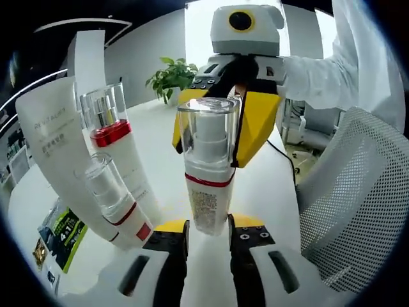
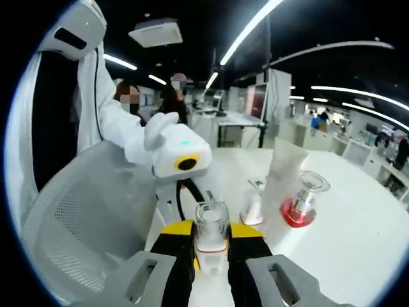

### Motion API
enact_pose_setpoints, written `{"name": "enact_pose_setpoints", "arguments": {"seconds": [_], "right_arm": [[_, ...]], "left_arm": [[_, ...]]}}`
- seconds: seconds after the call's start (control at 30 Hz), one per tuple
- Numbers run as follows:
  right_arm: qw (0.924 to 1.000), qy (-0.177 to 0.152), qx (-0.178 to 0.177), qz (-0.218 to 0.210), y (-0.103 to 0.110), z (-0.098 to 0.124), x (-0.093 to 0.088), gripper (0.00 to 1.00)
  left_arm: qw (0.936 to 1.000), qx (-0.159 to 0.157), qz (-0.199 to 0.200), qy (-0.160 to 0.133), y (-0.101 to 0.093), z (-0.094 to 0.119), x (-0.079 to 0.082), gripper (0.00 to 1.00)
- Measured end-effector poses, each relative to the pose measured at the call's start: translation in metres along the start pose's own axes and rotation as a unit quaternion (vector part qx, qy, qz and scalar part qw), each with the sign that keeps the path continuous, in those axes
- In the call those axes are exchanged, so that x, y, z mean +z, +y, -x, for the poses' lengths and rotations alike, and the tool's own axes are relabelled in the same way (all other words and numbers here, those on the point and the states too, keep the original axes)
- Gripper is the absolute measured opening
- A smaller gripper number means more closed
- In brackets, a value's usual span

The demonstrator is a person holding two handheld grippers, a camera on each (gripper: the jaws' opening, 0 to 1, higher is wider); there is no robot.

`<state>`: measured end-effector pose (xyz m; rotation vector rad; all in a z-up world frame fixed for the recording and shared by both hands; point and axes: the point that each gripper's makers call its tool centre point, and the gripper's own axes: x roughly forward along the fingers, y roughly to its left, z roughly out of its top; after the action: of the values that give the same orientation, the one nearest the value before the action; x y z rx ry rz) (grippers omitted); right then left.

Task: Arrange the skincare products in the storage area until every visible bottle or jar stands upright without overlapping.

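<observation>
Centrally, the pump bottle w/ clear cap stands upright on the white table, clamped from both ends: left gripper grasps its lower body, jaws touching either side; right gripper, yellow-jawed, comes in opposite and grips at cap level. Right gripper view: right gripper closed on the same bottle, left gripper beyond. Beside it: red-collared bottle upright, leaning bottle tilted against a white tube. Background: potted plant, mesh chair, person's white sleeve.
</observation>
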<state>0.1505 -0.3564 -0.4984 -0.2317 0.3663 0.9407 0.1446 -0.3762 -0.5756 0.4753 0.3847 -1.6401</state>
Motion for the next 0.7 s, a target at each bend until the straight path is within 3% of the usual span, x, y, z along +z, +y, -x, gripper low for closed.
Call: {"name": "enact_pose_setpoints", "arguments": {"seconds": [0.1,0.37,0.7], "right_arm": [[0.9999,-0.002,-0.010,-0.003,-0.007,-0.003,-0.005,0.10],[0.9999,-0.001,-0.016,0.005,-0.022,-0.008,-0.012,0.10],[0.9997,-0.020,-0.015,-0.004,-0.033,-0.017,-0.014,0.10]], "left_arm": [[1.0000,0.005,0.005,0.006,0.002,0.000,-0.003,0.13],[0.9999,0.000,0.013,0.009,-0.001,0.000,-0.004,0.08],[0.9992,-0.023,0.030,-0.012,-0.011,-0.005,0.003,0.08]]}}
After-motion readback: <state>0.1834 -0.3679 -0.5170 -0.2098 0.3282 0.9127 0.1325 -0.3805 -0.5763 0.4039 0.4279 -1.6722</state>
